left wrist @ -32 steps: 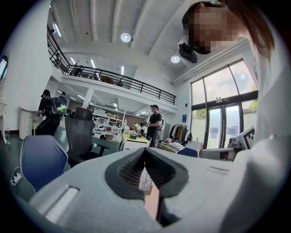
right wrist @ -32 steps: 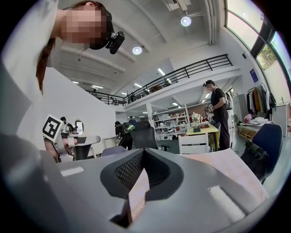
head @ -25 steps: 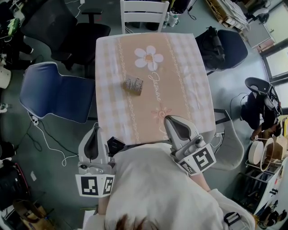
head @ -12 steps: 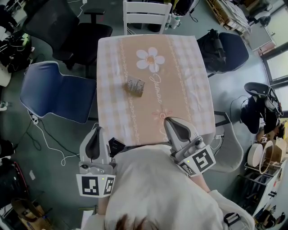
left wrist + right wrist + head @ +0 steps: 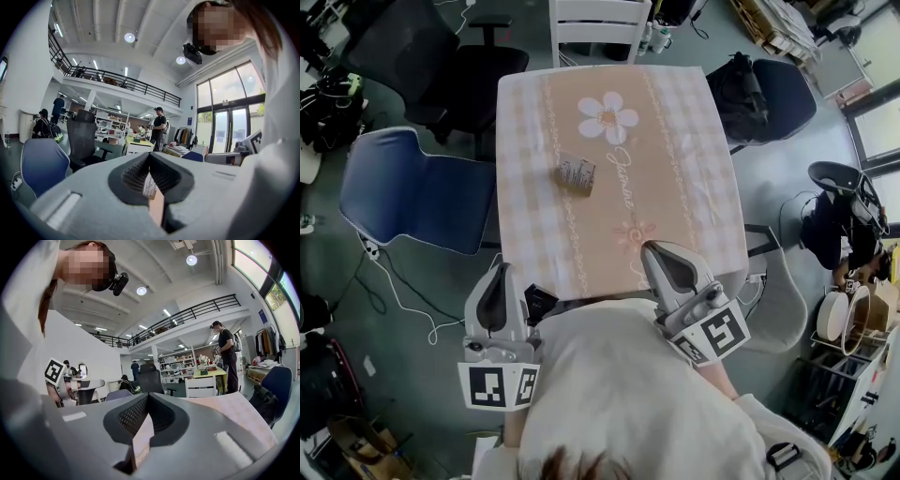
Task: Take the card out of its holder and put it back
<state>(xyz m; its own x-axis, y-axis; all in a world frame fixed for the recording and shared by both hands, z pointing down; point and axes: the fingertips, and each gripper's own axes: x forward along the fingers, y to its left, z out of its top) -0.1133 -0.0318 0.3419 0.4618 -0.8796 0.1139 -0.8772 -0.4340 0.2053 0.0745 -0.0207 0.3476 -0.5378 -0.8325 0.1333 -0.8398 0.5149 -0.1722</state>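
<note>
The holder (image 5: pixel 577 175) lies on the table (image 5: pixel 717 202), left of the middle and just below the flower print (image 5: pixel 608 118), well apart from both grippers. From up here we cannot tell whether the card sits in it.

We hold both grippers low, close to our body. The left gripper (image 5: pixel 500 274) is at the table's near left corner. In its own view the jaws meet at the tips and grip nothing. The slit beneath them shows only a sliver of printed paper and peach cloth. The right gripper (image 5: pixel 659 253) is over the near edge of the table, right of the middle. Its jaws are closed tip to tip too, and they are empty, with only peach cloth in the slit.

A blue chair (image 5: pixel 412 192) stands at the table's left side and a white chair (image 5: pixel 598 28) at its far end. A dark chair (image 5: pixel 783 98) with a black bag (image 5: pixel 739 89) stands at the right
</note>
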